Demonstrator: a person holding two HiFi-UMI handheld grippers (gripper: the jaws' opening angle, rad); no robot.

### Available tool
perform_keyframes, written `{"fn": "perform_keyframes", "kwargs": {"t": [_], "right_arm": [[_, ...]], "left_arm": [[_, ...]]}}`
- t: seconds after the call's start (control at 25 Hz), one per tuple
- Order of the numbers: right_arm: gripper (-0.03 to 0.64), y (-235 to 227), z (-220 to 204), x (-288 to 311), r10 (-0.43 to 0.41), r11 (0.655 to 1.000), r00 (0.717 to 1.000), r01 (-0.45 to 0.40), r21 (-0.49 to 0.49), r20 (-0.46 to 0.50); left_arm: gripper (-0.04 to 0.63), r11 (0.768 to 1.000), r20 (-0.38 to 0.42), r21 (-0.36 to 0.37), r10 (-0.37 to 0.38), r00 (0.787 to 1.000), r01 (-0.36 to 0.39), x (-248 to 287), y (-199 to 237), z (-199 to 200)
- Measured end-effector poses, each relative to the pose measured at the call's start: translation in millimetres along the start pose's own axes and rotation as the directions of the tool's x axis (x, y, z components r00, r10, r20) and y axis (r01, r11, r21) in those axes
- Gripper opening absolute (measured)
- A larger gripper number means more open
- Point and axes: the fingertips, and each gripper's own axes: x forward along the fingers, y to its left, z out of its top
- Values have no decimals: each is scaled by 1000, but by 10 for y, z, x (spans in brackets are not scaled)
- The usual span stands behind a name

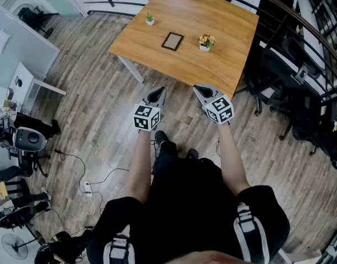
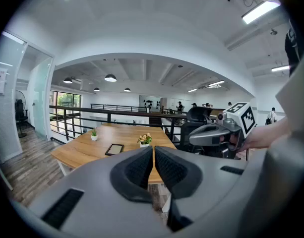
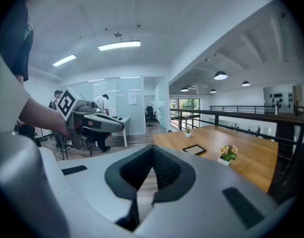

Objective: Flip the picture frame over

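Both sets of fingers [image 2: 137, 170] are pressed together on nothing, the left gripper [image 2: 153, 152] and the right gripper [image 3: 152, 155] hanging well short of the picture frame [image 1: 172, 40], which lies flat on the table [image 1: 217, 15]. If they arrive at the frame closed, they will likely only push it, and lying flat it offers little edge to catch. A shove could slide the frame into the flower pot [image 1: 206, 42] just beside it and tip that over.
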Motion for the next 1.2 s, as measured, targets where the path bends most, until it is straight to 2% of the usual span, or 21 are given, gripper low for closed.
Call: {"fn": "perform_keyframes", "kwargs": {"t": [0.2,0.52,0.72,0.84,0.96,1.2], "right_arm": [[7,63,-27,-114,10,1000,1000,-10,15,13],[8,99,-10,-96,3,1000,1000,-3,8,12],[8,136,9,-52,28,996,998,-32,78,56],[8,142,-20,24,29,996,999,-32,86,40],[8,118,-59,105,8,996,1000,-10,90,19],[8,-106,-44,313,-92,991,995,94,92,-29]], "left_arm": [[31,1000,4,-4,-17,1000,17,23,-146,-14],[31,997,-27,54,-52,998,53,23,-315,-120],[31,999,-16,36,-38,999,39,-10,-210,-127],[31,999,-6,6,-38,999,38,19,-110,-133],[31,999,0,-18,-48,999,48,69,-6,-154],[31,997,20,-37,-62,998,63,219,380,-82]]}}
